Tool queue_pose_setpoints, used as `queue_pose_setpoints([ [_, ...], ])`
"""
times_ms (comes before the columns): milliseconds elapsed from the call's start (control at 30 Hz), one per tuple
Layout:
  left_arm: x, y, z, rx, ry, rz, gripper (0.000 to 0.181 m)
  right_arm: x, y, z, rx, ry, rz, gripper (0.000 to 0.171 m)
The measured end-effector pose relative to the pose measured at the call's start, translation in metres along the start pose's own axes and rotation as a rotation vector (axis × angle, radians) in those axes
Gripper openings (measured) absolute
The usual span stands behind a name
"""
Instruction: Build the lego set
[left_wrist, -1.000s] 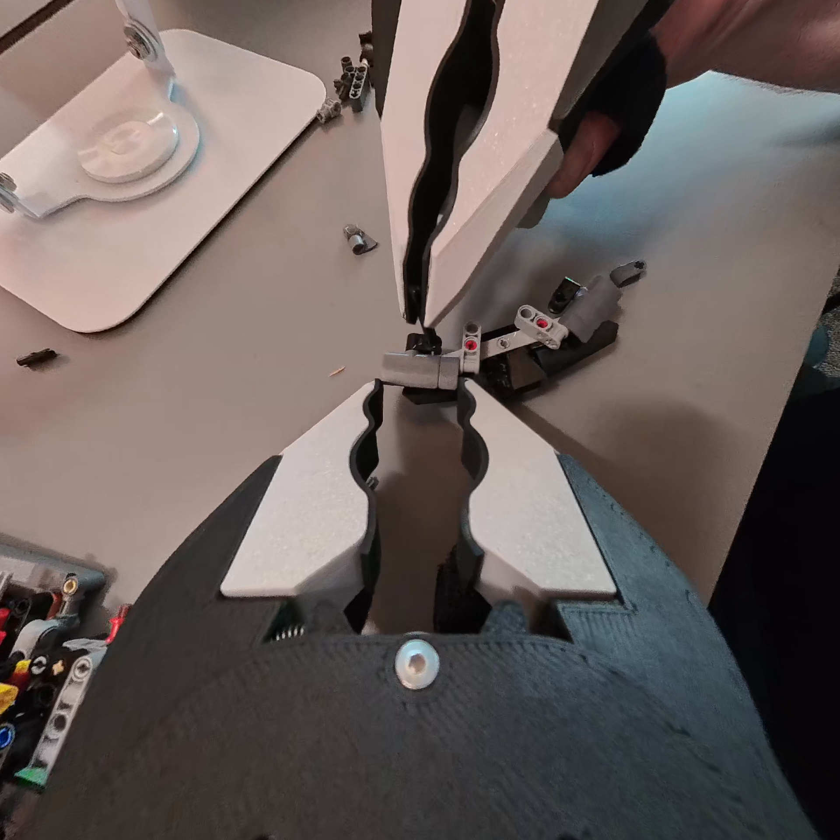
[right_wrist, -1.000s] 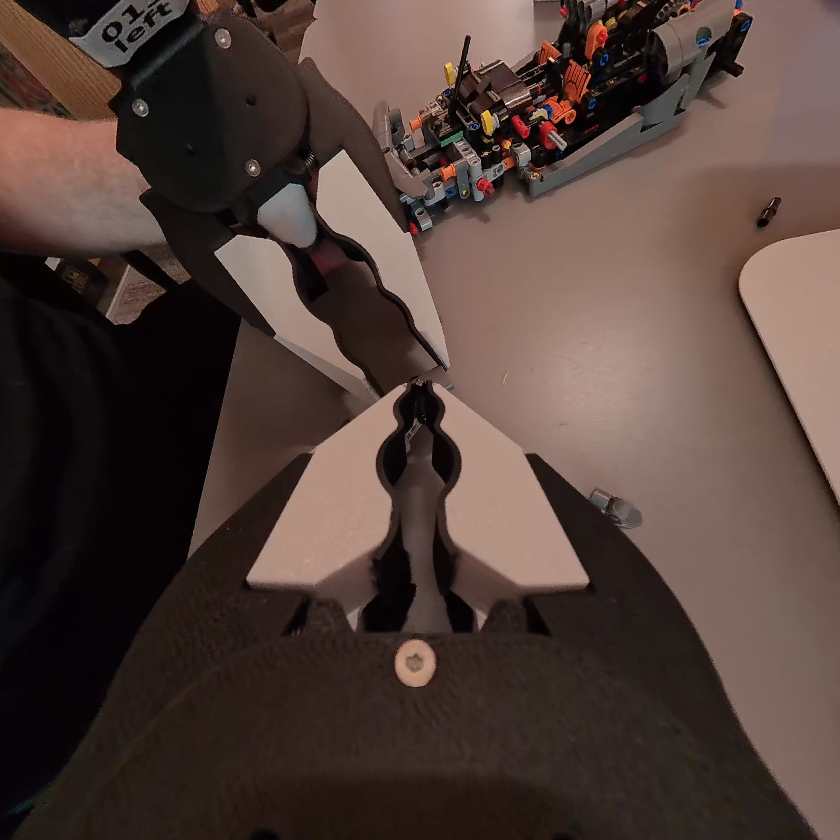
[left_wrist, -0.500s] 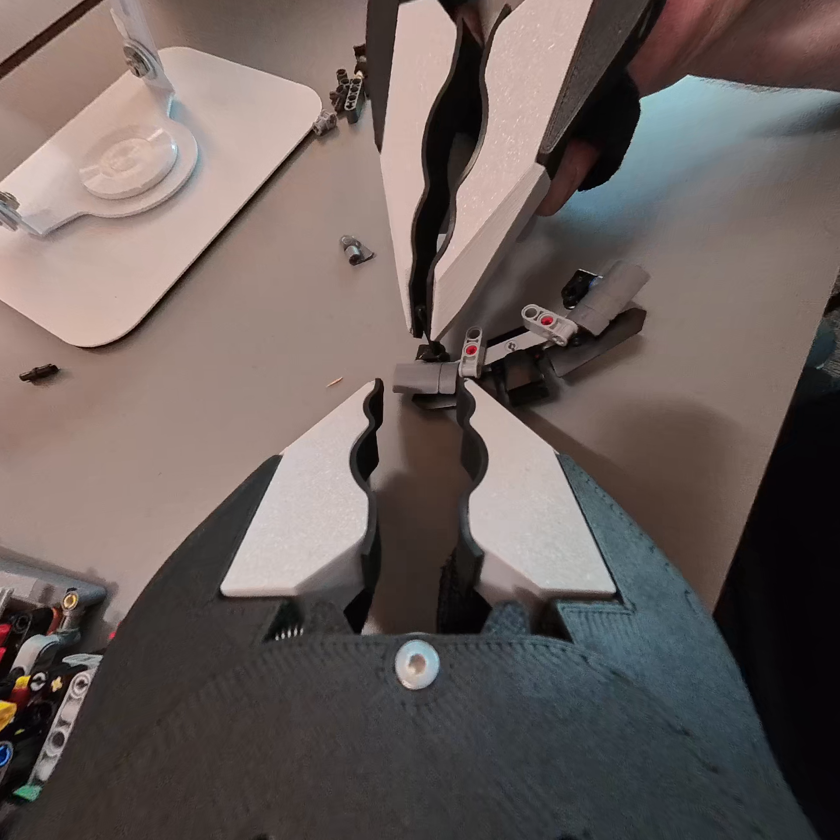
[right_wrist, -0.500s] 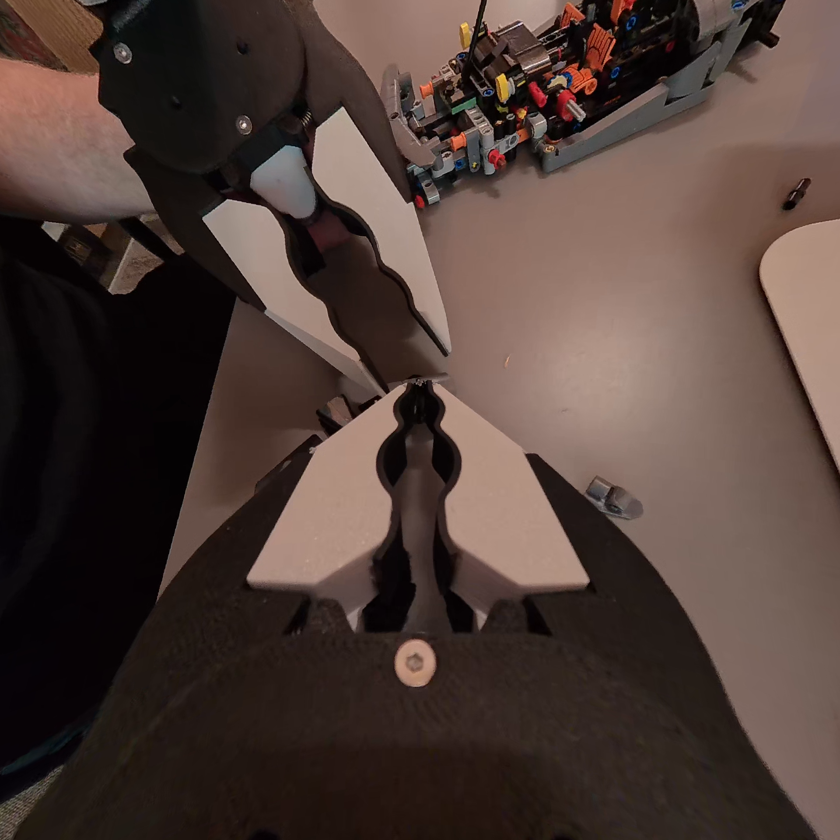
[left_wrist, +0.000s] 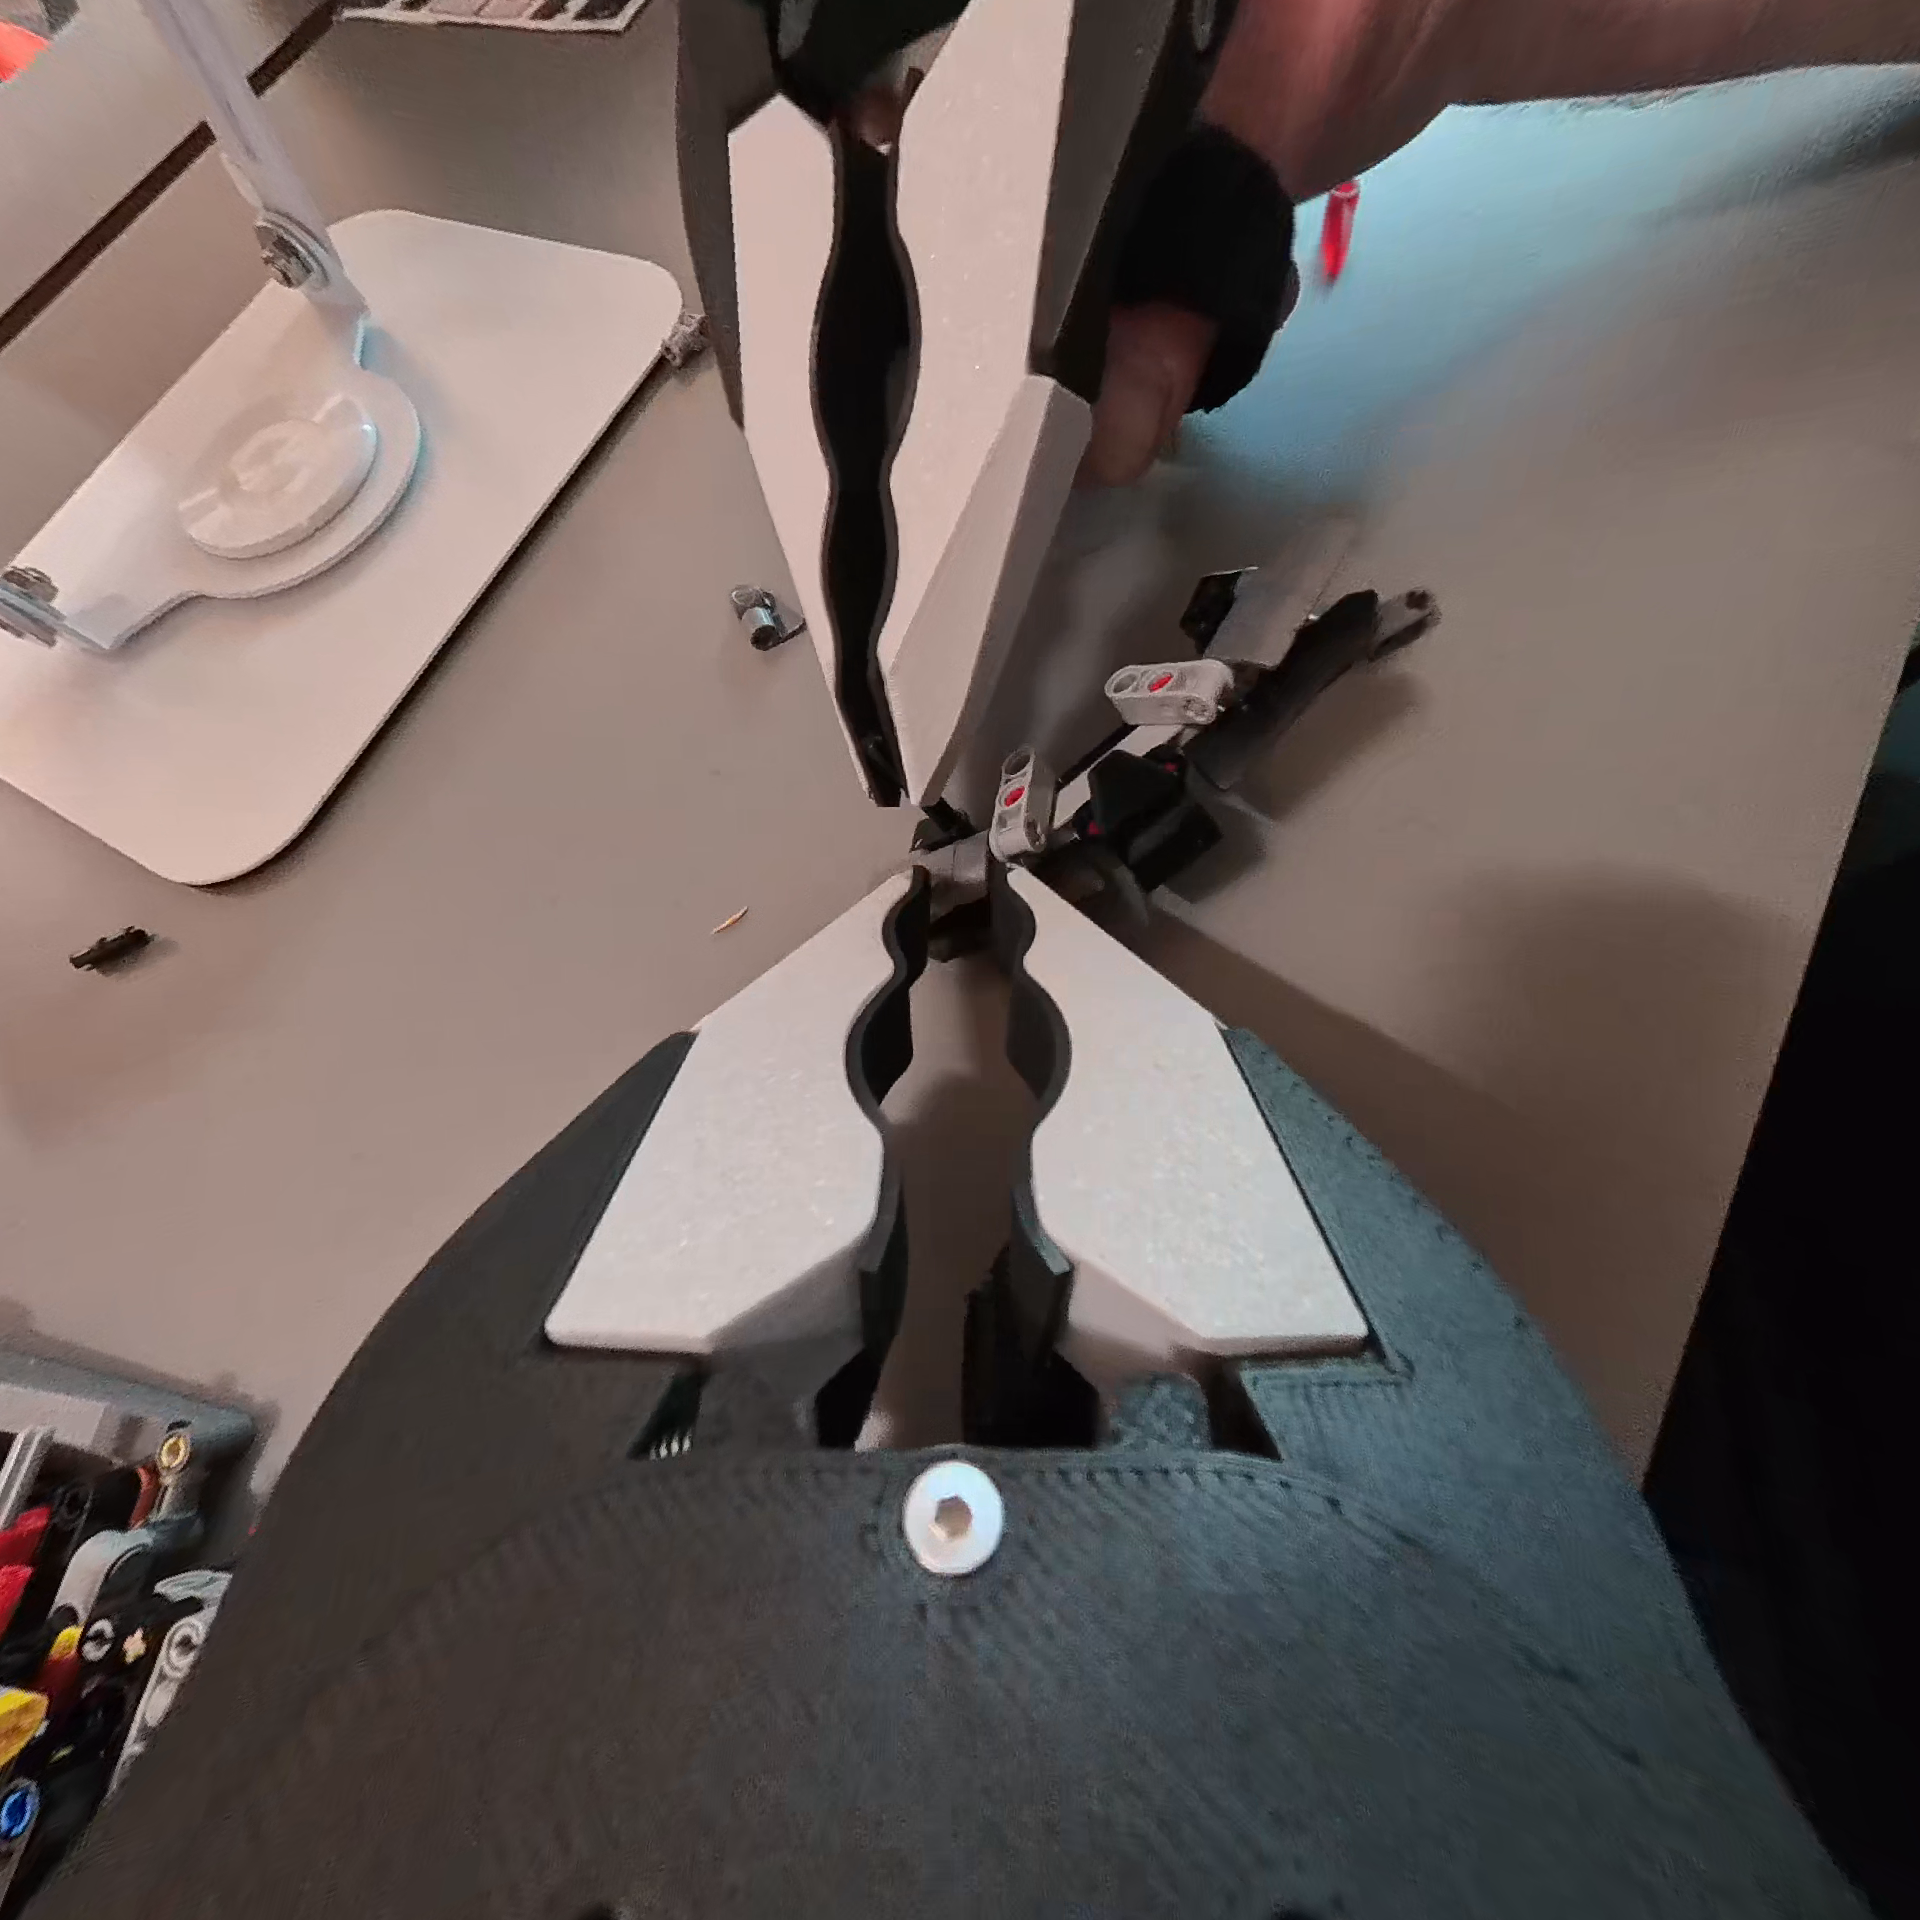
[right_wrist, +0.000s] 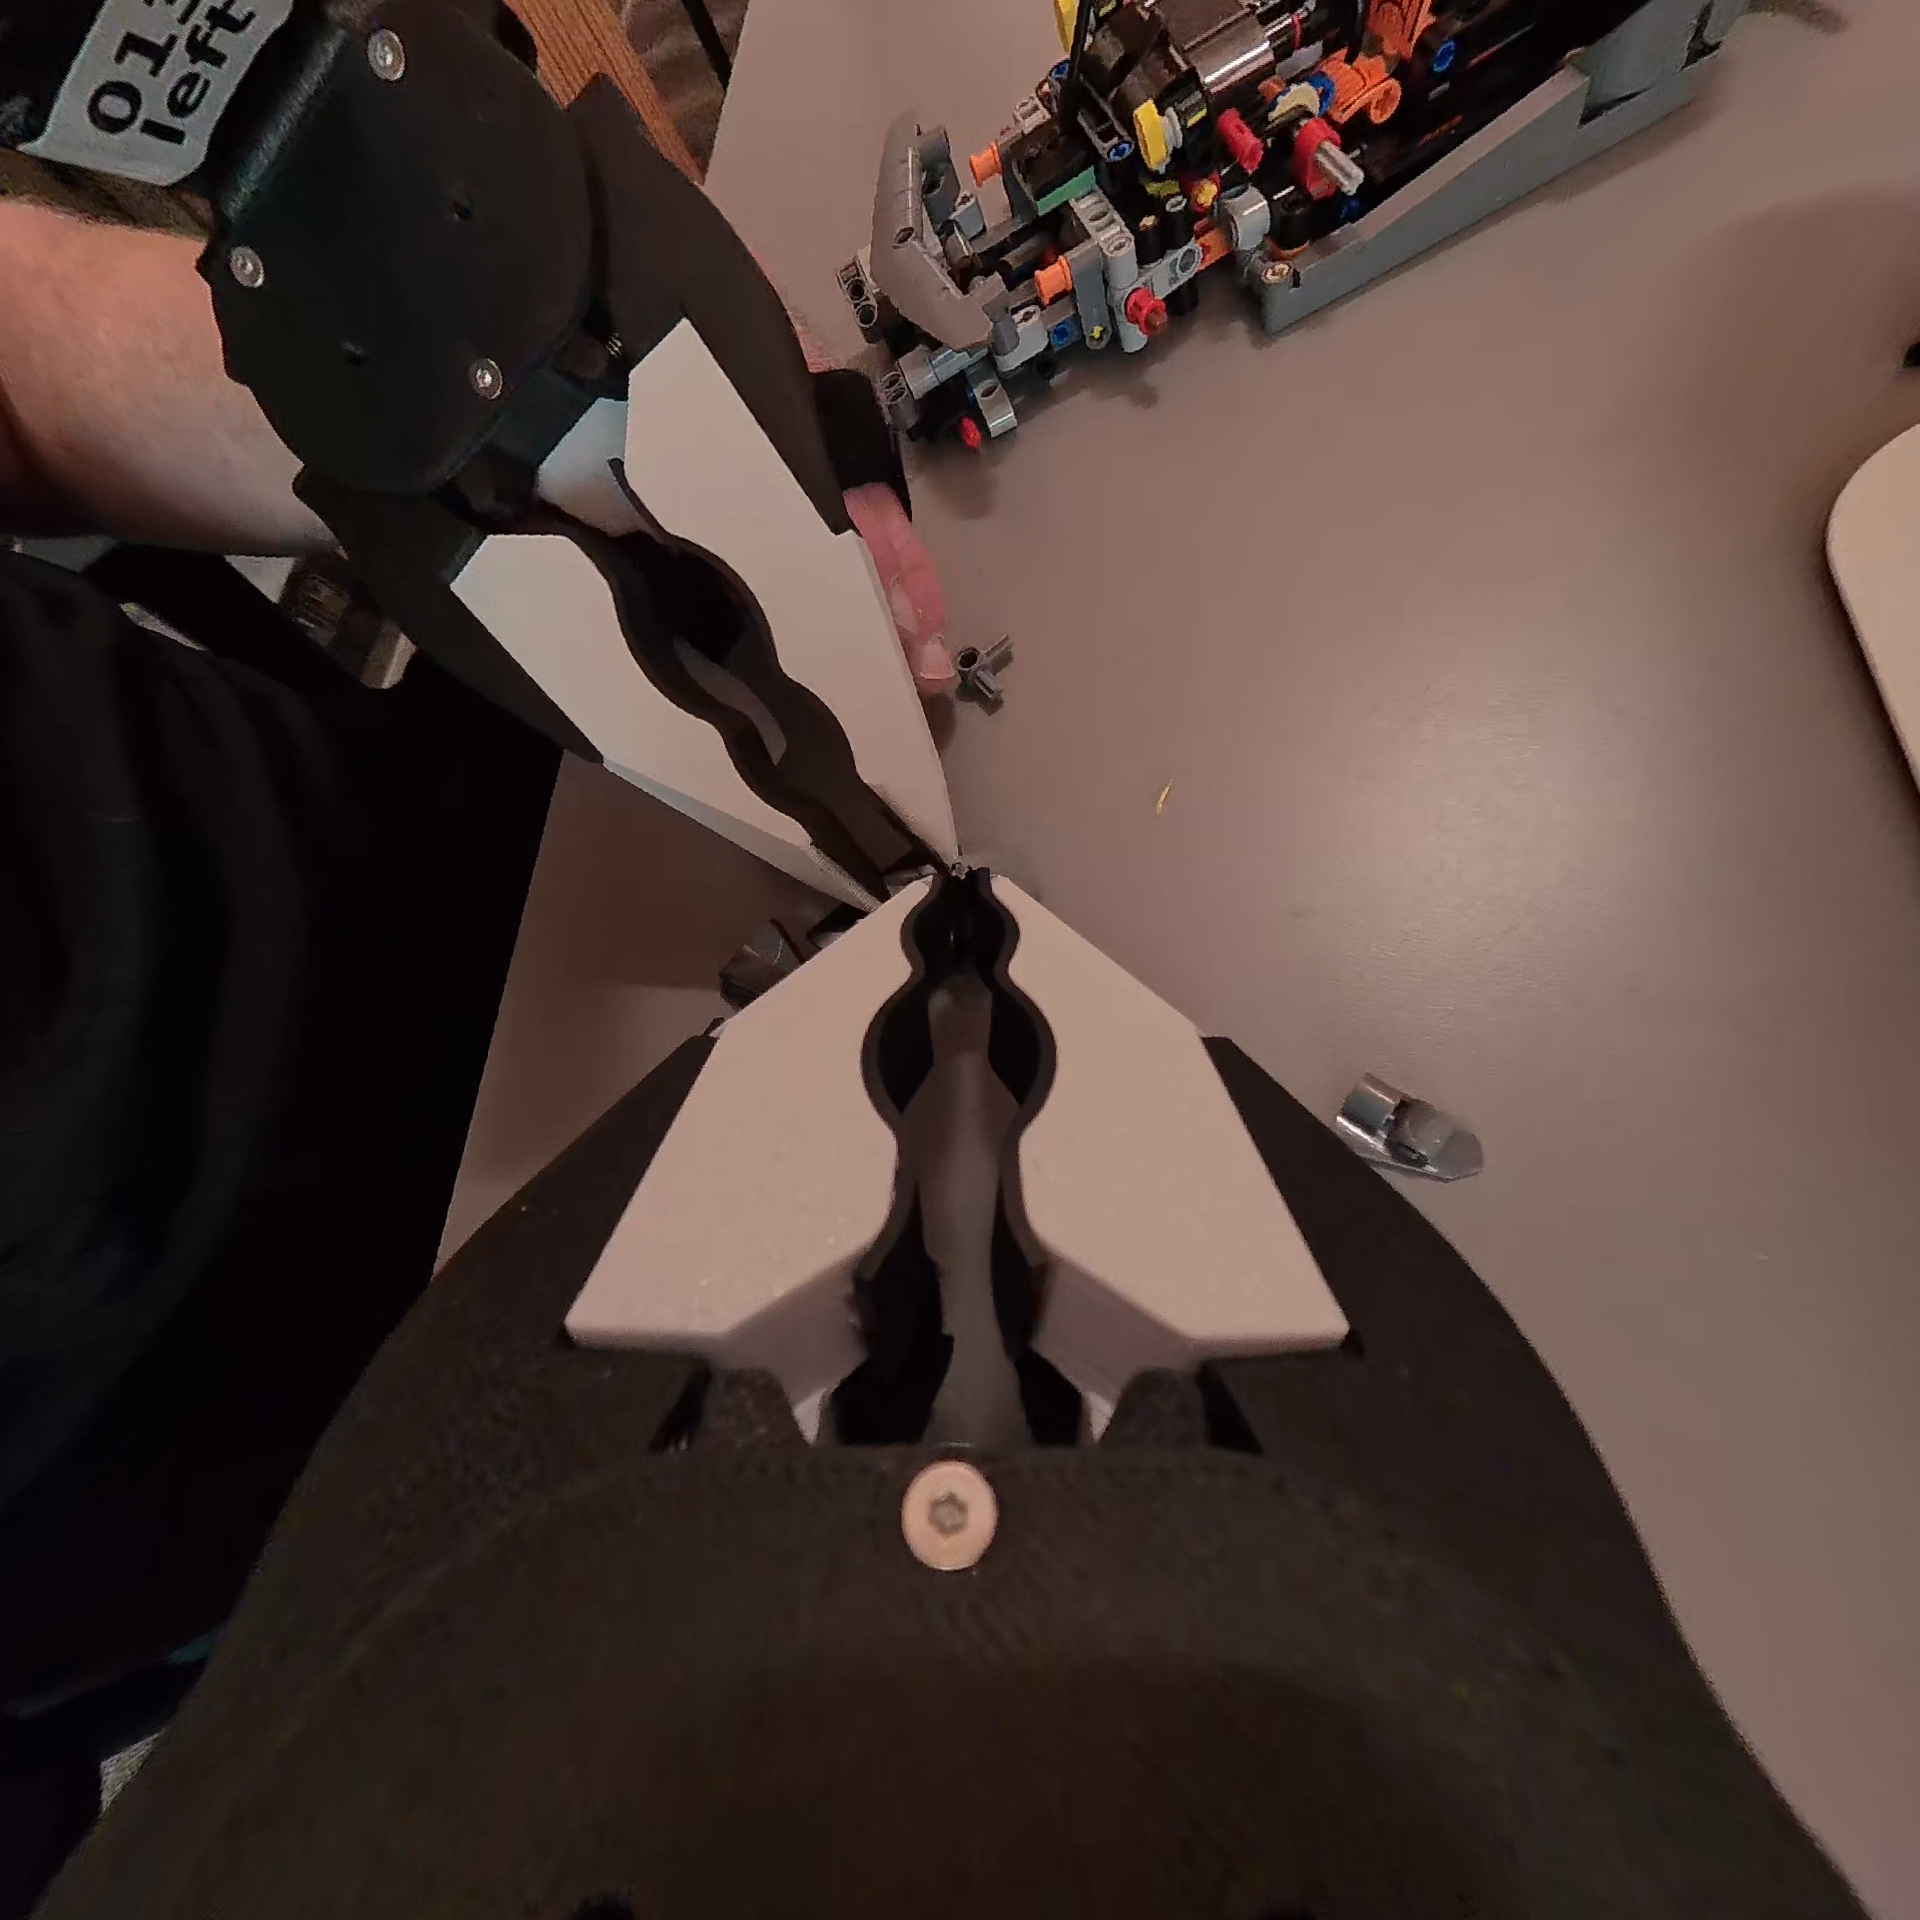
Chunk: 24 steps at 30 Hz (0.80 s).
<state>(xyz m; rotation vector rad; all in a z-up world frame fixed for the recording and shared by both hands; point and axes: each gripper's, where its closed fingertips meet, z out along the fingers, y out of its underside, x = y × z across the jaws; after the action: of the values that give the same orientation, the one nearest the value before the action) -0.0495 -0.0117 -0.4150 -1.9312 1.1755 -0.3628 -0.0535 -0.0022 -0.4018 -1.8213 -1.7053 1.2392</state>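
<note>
A small sub-assembly (left_wrist: 1143, 800) of black and grey beams with red pins lies near the table's right edge. My left gripper (left_wrist: 956, 894) is shut on its grey near end. My right gripper (left_wrist: 890, 792) comes down from above, shut on a small black pin (left_wrist: 940, 821) that it holds against that same end. In the right wrist view my right gripper (right_wrist: 961, 883) is shut with the black piece at its tips. There the left gripper (right_wrist: 914, 862) meets it tip to tip from the upper left. The sub-assembly is mostly hidden there.
The large multicoloured lego model (right_wrist: 1195, 187) stands at the back of the table and shows at the left wrist view's lower left (left_wrist: 83, 1610). A white stand base (left_wrist: 312, 520), a loose grey piece (left_wrist: 764, 613), a black pin (left_wrist: 109, 948) and a grey connector (right_wrist: 982, 670) lie around. Left tips and right tips are each some 20 centimeters from the large multicoloured lego model (right_wrist: 1195, 187). It turns up in the left wrist view (left_wrist: 72, 1652) as well.
My left gripper has moved forward and closed on the sub-assembly's grey end. The sub-assembly's far end has swung away. The right gripper has stayed at the joint with its pin.
</note>
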Motion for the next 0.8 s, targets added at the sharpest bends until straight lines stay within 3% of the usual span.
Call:
queue_pose_setpoints([
  [567, 0.0013, 0.0004, -0.0004, 0.002, -0.003, 0.02, 0.008, -0.0017, 0.002, 0.0013, 0.009, -0.024, 0.055, 0.001],
  [800, 0.0018, 0.001, -0.0003, -0.001, -0.005, 0.025, 0.008, -0.0039, 0.0021, 0.0005, 0.022, 0.008, -0.049, 0.0],
])
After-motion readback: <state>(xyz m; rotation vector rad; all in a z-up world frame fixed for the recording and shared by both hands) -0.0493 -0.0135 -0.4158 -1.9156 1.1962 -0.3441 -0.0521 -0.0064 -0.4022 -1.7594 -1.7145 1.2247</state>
